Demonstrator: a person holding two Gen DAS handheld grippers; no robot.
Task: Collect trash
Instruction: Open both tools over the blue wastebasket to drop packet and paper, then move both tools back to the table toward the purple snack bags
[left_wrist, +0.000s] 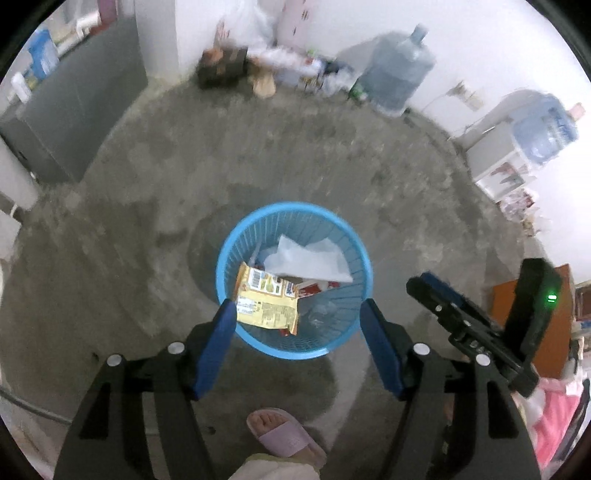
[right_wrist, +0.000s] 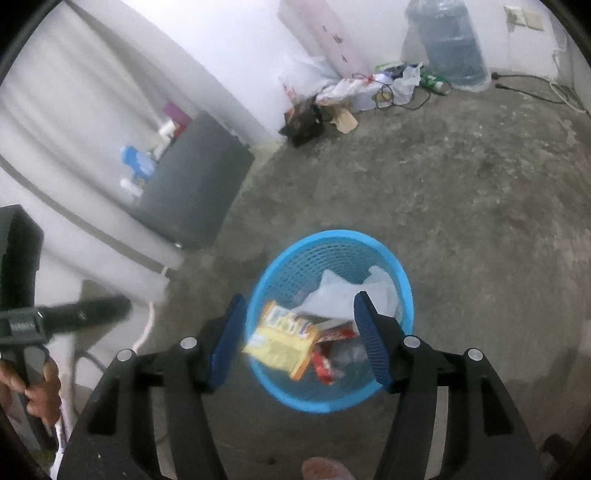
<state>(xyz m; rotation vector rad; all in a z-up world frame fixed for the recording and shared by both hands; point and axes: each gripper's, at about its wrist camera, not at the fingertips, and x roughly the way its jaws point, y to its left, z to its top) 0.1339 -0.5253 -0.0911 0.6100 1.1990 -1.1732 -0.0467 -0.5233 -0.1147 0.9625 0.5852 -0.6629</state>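
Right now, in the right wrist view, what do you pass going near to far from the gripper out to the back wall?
Right gripper → blue basket holding the yellow snack wrapper → bare concrete floor → pile of bags and scraps → water jug at the wall.

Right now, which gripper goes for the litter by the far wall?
Right, marginally. Both grippers, left and right, hang open and empty over the basket. The right view shows the litter pile sharper and more centred.
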